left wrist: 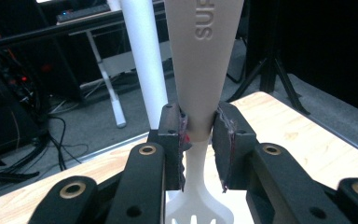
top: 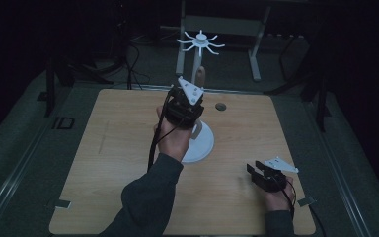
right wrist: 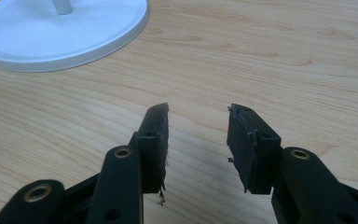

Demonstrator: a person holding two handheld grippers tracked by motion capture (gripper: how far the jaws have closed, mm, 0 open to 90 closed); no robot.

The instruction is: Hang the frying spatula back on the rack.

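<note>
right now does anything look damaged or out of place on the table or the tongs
The pads look worn: on the right tongs the lining is frayed, with bits hanging off the inner edges, and the left tongs show ragged pad edges where they clamp the pale utensil handle. The white stand sits upright on the table.

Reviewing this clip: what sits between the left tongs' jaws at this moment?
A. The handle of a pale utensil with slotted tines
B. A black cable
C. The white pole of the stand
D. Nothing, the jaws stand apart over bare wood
A: in the left gripper view the left tongs clamp the pale utensil at its narrowing handle, beside the white pole.
</note>
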